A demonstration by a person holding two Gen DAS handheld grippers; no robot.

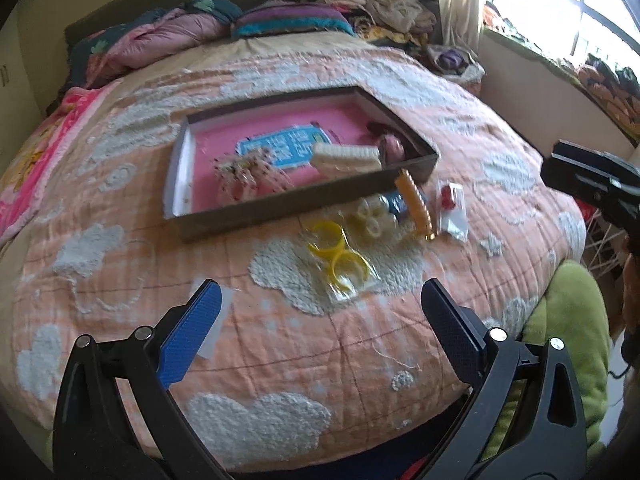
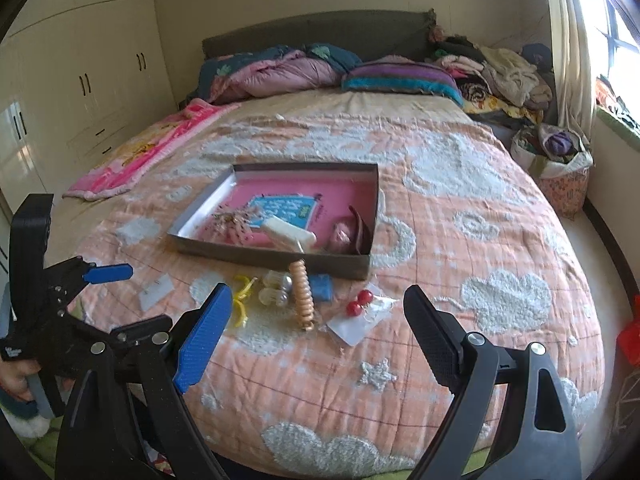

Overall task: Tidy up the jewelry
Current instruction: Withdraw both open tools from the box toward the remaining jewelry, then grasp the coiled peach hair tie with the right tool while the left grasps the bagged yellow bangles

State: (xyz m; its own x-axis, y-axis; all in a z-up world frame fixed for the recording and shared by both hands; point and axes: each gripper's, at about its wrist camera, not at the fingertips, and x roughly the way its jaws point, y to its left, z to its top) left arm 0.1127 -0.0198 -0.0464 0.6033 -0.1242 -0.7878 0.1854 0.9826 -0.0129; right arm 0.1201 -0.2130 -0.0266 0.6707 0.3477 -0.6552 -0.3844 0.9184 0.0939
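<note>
A shallow box (image 1: 224,216) (image 2: 280,258) with a pink lining lies on the bed. It holds a beaded tangle (image 1: 244,168), a white pearl band (image 1: 346,158) (image 2: 288,236) and a pink pouch (image 2: 344,236). In front of it lie yellow bangles in a bag (image 1: 338,254) (image 2: 242,300), white rings (image 1: 372,216), an orange pearl strand (image 1: 418,204) (image 2: 302,294), a blue item (image 2: 322,286) and red earrings on a card (image 2: 358,304) (image 1: 452,204). My left gripper (image 1: 320,320) is open and empty above the quilt, short of the bangles. My right gripper (image 2: 318,334) is open and empty, short of the earrings.
The bed's peach cloud quilt (image 2: 460,248) carries everything. Pillows and a duvet (image 2: 280,70) lie at the headboard, clothes (image 2: 504,72) are piled at the right. A small clear bag (image 2: 156,290) lies on the quilt left. A wardrobe (image 2: 80,72) stands left.
</note>
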